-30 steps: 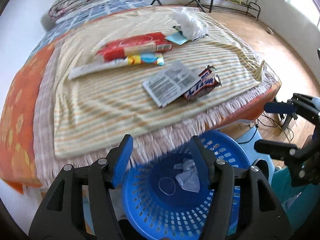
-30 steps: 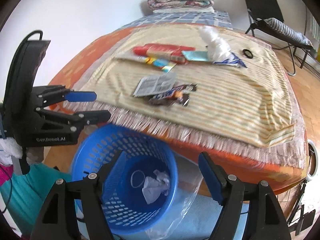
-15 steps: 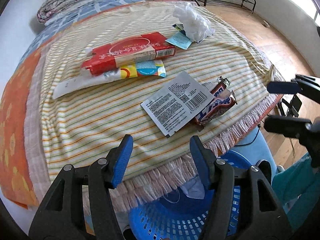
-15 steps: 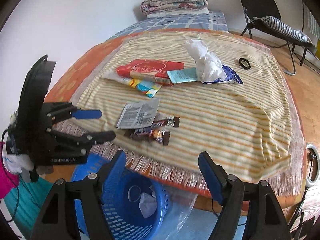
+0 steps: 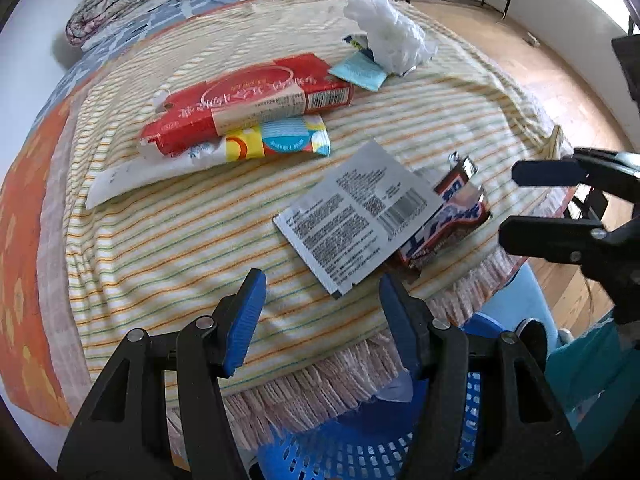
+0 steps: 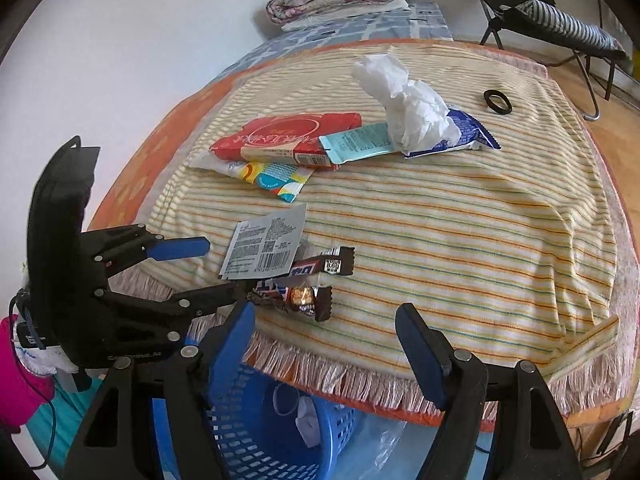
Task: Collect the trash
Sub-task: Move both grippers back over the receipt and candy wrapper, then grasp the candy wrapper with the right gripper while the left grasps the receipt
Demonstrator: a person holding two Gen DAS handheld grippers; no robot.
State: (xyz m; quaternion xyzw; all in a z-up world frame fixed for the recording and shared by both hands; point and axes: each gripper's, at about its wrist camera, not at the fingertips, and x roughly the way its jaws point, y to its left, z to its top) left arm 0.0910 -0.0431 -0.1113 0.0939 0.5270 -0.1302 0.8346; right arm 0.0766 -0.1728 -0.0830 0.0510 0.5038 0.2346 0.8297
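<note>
The left gripper (image 5: 320,304) is hanging spread and empty; the grey sachet (image 5: 360,216) is lying just above it, mid-frame, long axis slanting upper right; the right gripper (image 6: 324,344), also spread, is probably farther off.

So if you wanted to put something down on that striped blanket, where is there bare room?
The widest bare stretch of the striped blanket lies right of the candy bar wrappers and below the crumpled tissue. A smaller patch lies between the left gripper and the red packet. The packet and tissue area is crowded, as is the near edge around the grey leaflet.
</note>
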